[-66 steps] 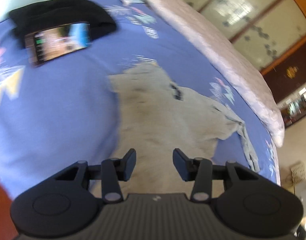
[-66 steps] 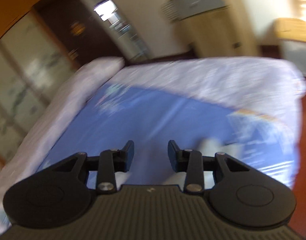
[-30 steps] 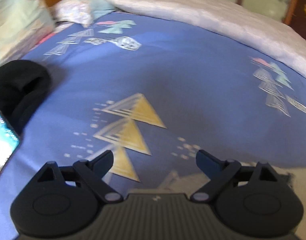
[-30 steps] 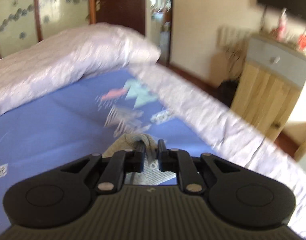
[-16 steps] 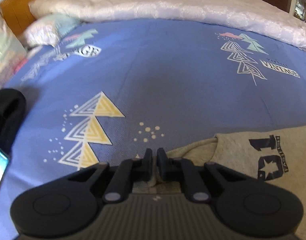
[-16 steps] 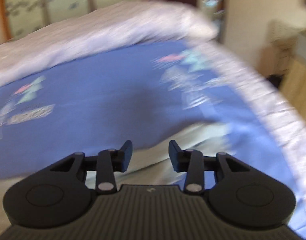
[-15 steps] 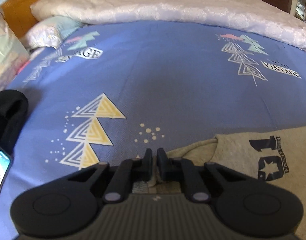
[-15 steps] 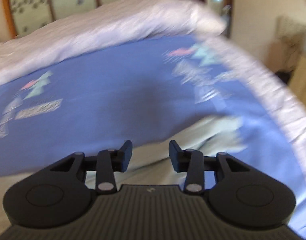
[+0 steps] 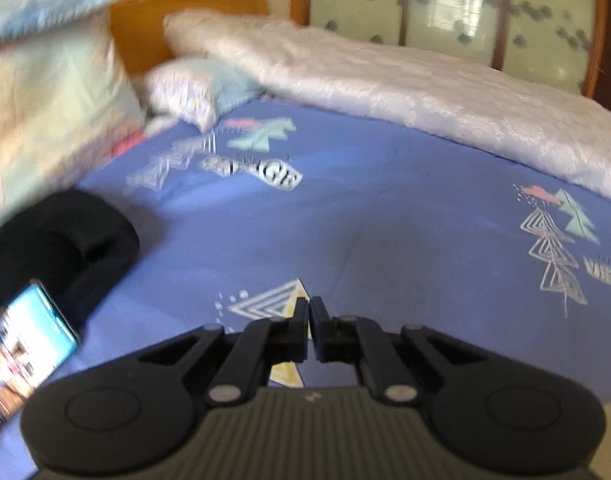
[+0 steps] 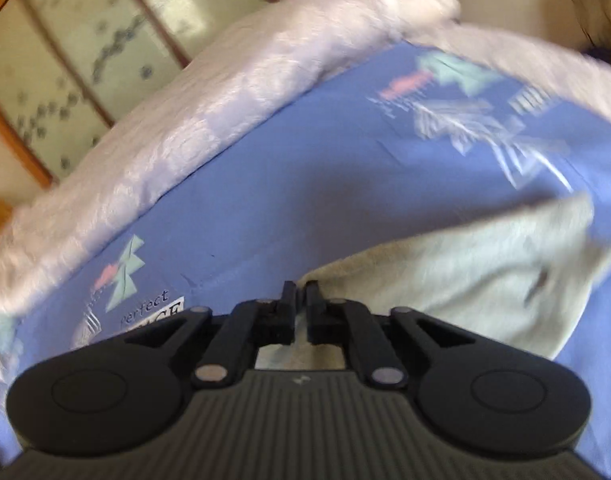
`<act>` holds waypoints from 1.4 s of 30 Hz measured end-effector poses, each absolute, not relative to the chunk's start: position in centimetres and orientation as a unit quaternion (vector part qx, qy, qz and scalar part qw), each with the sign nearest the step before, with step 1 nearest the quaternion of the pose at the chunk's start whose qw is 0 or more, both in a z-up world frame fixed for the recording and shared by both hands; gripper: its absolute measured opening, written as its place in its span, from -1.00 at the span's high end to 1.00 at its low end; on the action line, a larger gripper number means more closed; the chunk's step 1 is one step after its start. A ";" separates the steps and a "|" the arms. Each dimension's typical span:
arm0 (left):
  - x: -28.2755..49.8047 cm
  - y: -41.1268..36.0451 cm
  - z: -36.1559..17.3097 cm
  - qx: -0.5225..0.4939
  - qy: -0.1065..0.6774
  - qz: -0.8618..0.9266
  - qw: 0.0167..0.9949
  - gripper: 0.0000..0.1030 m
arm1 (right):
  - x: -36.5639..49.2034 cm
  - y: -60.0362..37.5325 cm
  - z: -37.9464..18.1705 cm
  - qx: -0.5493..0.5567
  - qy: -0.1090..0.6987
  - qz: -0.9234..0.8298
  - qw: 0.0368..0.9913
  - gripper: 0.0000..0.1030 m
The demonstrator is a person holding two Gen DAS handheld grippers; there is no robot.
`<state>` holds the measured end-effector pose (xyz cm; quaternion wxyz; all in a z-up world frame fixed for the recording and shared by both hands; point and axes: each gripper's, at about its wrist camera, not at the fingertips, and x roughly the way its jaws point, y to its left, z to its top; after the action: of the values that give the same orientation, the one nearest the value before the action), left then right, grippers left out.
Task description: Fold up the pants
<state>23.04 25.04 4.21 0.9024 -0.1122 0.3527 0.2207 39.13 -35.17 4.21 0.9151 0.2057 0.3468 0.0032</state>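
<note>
The pale grey pants [image 10: 465,280] lay on the blue bed sheet [image 10: 305,184], ahead and right of the right hand-held gripper [image 10: 300,292], whose narrow jaws were closing on their edge. The left hand-held gripper [image 9: 308,312] was closed; any cloth between its jaws could not be made out.

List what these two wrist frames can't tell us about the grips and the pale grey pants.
- Left gripper: jaws shut; anything pinched is hidden behind its own black body. No pants in this view.
- Right gripper: jaws closing; pale grey pants lie at the fingertips, but motion blur hides whether the pads bite.
- Pants: near part hidden under the gripper body, far end smeared.
- Lit phone: cut by the left edge, screen unreadable.
</note>
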 end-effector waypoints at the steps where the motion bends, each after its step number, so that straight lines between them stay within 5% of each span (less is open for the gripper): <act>1: 23.0 25.1 4.0 -0.117 0.360 0.211 0.902 0.84 | 39.9 -34.6 4.0 0.178 0.368 0.002 0.913 0.19; 2: 22.9 24.9 3.8 -0.108 0.368 0.202 0.901 0.63 | 40.4 -34.6 3.7 0.161 0.386 0.005 0.908 -0.18; 3: 22.6 24.6 3.5 -0.096 0.376 0.197 0.900 0.17 | 40.1 -35.3 3.7 0.155 0.382 0.001 0.911 -0.15; 5: 21.2 24.0 2.8 -0.071 0.383 0.188 0.902 -0.25 | 37.8 -38.1 4.3 0.179 0.347 -0.009 0.920 -0.14; 7: 19.5 23.7 2.1 -0.058 0.390 0.167 0.904 -0.36 | 35.3 -41.7 4.3 0.219 0.321 -0.041 0.921 -0.14; 9: 17.9 23.6 1.4 -0.061 0.399 0.160 0.901 -0.73 | 32.5 -45.4 4.2 0.249 0.296 -0.086 0.918 -0.11; 13: 16.5 24.4 -0.5 -0.112 0.428 0.155 0.883 -0.71 | 30.3 -50.4 2.3 0.326 0.297 -0.129 0.888 0.01; 18: 17.1 23.7 -1.2 -0.144 0.429 0.159 0.877 -0.30 | 32.5 -49.3 0.1 0.348 0.318 -0.121 0.874 0.05; 19: 17.2 23.5 -1.2 -0.142 0.428 0.162 0.878 -0.25 | 32.4 -48.6 0.2 0.337 0.316 -0.127 0.878 0.14; 20: 17.6 23.4 -1.1 -0.138 0.428 0.164 0.878 -0.17 | 33.0 -47.9 0.3 0.322 0.318 -0.129 0.882 0.74; 21: 17.9 23.3 -1.1 -0.134 0.429 0.167 0.877 -0.16 | 33.0 -48.0 0.6 0.312 0.325 -0.131 0.883 0.82; 26: 18.6 22.9 -1.4 -0.114 0.431 0.175 0.878 -0.19 | 30.3 -49.5 4.6 0.246 0.229 -0.203 0.919 0.82; 28: 18.8 22.6 -1.5 -0.106 0.430 0.178 0.879 -0.24 | 30.8 -50.8 4.8 0.223 0.263 -0.228 0.911 0.79; 30: 18.8 22.7 -1.4 -0.108 0.432 0.179 0.877 -0.28 | 31.5 -51.8 3.9 0.202 0.334 -0.250 0.886 0.60; 33: 18.5 23.6 -0.8 -0.135 0.439 0.173 0.871 -0.30 | 28.9 -53.3 3.7 0.241 0.317 -0.292 0.869 0.23; 42: 12.0 25.6 5.0 -0.166 0.392 0.153 0.892 -0.37 | 18.0 -48.5 4.2 0.300 0.326 -0.112 0.889 0.22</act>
<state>11.96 25.60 5.02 0.8917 -0.1658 0.3923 0.1532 18.01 -48.53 4.16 0.8895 0.2999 0.3262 -0.1117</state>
